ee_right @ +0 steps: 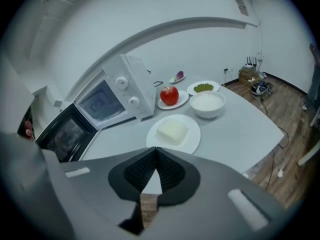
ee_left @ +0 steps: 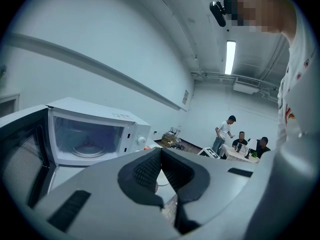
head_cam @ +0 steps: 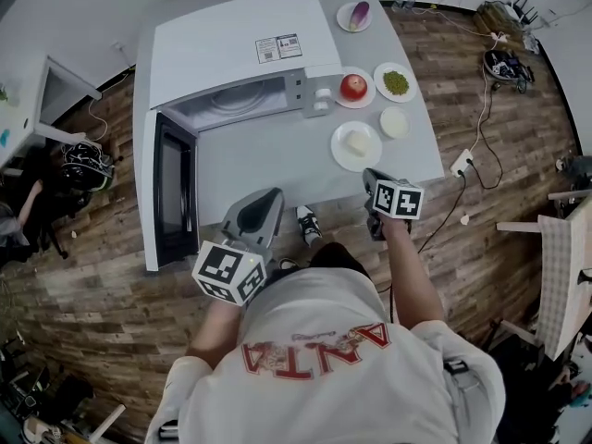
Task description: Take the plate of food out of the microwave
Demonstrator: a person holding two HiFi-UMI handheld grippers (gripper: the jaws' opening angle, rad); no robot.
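I hold left gripper [head_cam: 266, 200] and right gripper [head_cam: 372, 176] with jaws pressed together, empty, at the near edge of the grey table [head_cam: 268, 160]; round white plate with pale food block [head_cam: 356, 145] sits there, near the open white microwave [head_cam: 236, 44].

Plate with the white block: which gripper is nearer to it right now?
Right. The right gripper sits at the table edge close to the plate; the left gripper is farther off, near the open microwave door.
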